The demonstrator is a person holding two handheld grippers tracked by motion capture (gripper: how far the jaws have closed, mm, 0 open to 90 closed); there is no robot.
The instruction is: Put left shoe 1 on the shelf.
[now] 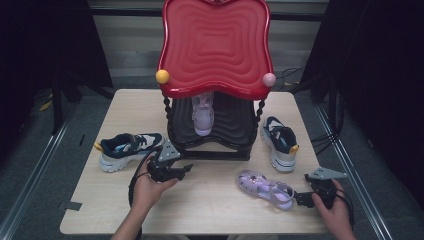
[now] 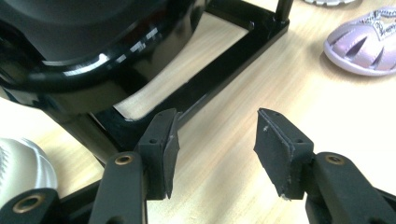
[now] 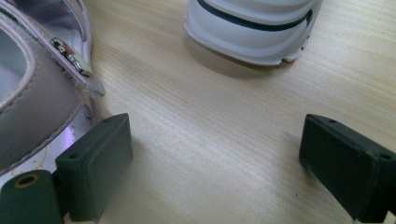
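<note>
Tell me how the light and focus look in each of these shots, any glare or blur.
High view: dim, soft, dark at the edges, a sheen on the red tray. Left gripper view: white glare on the glossy black shelf; the purple sandal slightly soft. Right gripper view: evenly lit, soft shadow under the white sneaker, near jaws slightly blurred.

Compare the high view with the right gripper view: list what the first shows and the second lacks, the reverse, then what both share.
High view alone: the two-tier shoe rack with a glossy red wavy top shelf, a lilac sandal on its black lower shelf, the navy-and-white sneaker at the left, and the left gripper with jaws apart and nothing between them.

Right gripper view alone: the silver buckle on the sandal strap, seen close.

Both: the pale wooden table, the lilac jelly sandal lying on it, the white-soled sneaker at the right and the open right gripper.
</note>
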